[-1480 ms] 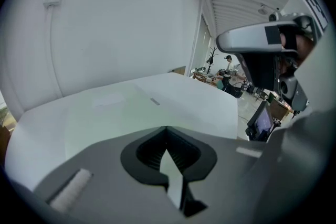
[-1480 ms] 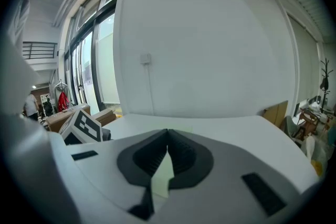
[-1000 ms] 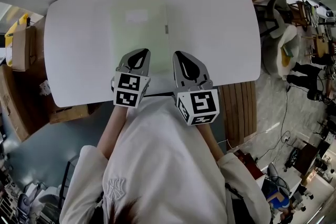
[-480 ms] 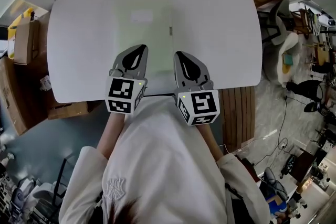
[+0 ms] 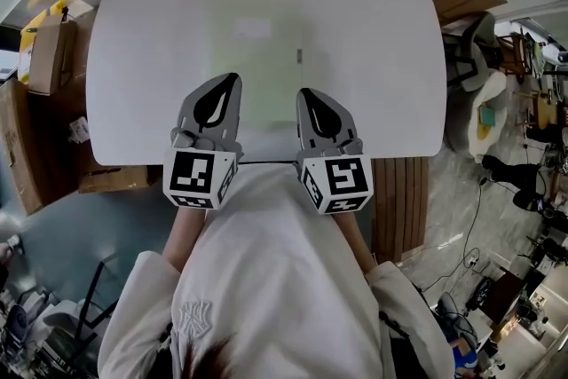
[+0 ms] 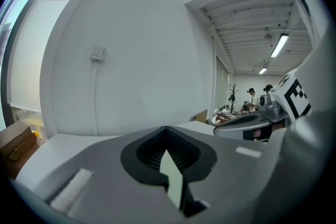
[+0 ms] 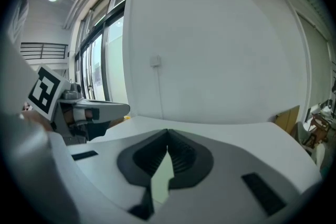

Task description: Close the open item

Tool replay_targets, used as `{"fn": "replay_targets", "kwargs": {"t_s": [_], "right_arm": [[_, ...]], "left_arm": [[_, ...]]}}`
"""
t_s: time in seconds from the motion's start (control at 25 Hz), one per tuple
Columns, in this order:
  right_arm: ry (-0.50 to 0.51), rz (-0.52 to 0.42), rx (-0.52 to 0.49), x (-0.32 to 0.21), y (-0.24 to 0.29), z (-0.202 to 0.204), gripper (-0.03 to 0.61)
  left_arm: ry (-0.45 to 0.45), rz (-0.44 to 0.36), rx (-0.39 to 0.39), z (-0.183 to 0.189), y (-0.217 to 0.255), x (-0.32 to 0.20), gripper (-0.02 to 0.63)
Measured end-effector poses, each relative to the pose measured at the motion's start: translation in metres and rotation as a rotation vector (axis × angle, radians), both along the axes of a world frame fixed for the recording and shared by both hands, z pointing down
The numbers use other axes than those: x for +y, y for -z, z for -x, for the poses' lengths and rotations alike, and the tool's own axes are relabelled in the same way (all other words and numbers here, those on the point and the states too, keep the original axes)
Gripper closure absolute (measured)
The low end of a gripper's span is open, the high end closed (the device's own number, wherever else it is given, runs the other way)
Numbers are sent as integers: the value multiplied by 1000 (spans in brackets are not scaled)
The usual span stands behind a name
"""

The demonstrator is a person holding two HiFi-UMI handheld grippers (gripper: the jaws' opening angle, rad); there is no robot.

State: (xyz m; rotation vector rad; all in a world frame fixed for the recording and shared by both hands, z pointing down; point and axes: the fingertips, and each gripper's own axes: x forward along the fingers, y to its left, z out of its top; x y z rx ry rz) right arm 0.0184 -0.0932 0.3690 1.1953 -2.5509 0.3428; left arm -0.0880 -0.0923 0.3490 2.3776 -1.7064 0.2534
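A pale, flat rectangular item [image 5: 253, 58] lies on the white table [image 5: 373, 58], with a small grey tab [image 5: 300, 56] at its right edge; I cannot tell whether it is open. My left gripper [image 5: 229, 84] hangs over the item's near left part, jaws shut with nothing between them. My right gripper [image 5: 309, 95] hangs level with it at the item's near right corner, also shut and holding nothing. In the left gripper view the shut jaws [image 6: 167, 128] point at a white wall, with the right gripper [image 6: 252, 120] beside them. In the right gripper view the jaws [image 7: 168, 132] meet at their tips.
Cardboard boxes [image 5: 49, 58] stand on the floor left of the table, and another box [image 5: 466, 0] at the back right. A chair [image 5: 484, 80] stands to the right. A wooden panel [image 5: 399, 191] is by the table's near right corner.
My left gripper has risen toward the head camera and shows larger, its marker cube lower left in the picture. The right gripper has kept its place.
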Motion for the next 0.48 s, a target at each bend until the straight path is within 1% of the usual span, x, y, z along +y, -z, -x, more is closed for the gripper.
{"fn": "replay_targets", "kwargs": {"t_s": [0.24,0.48], "right_arm": [[18,-11,1,2,4,16,569],[26,-28,-1,7,9,31,569]], "left_arm": [[40,-67,-4,23,21,8,606],[67,-107,3,42,32,19,606]]}}
